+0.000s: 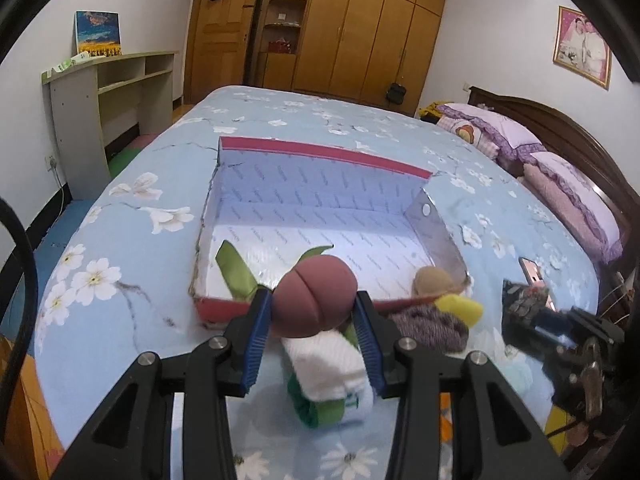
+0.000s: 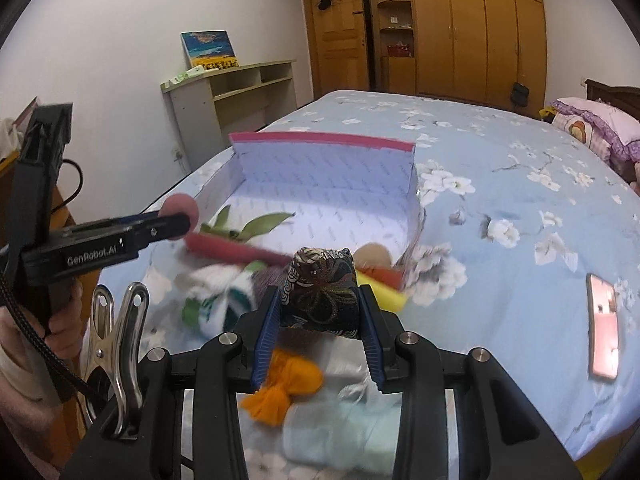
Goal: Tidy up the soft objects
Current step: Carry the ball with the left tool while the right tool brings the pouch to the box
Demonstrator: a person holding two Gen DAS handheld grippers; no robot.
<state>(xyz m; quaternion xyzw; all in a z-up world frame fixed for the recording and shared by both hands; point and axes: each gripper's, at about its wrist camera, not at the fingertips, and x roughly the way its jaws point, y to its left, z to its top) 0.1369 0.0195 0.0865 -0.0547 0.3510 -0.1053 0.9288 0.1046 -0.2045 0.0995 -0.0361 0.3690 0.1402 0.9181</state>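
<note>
Both grippers carry soft items toward the box, likely to drop them in. Left gripper (image 1: pixel 314 316) pinches a dusky-pink plush ball (image 1: pixel 314 302); right gripper (image 2: pixel 320 312) pinches a dark patterned pouch (image 2: pixel 322 294), lifted over loose socks (image 2: pixel 224 296) on the bed (image 2: pixel 500 184). Beyond, the open red-rimmed box (image 1: pixel 320 152) holds green leaves (image 1: pixel 236 276).

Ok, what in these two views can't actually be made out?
- Right wrist view: white-green bundle blurred; identity unclear.
- Right wrist view: pale cloth partly behind right gripper holding patterned pouch.
- Left wrist view: box near corner hidden by maroon ball in left gripper.
</note>
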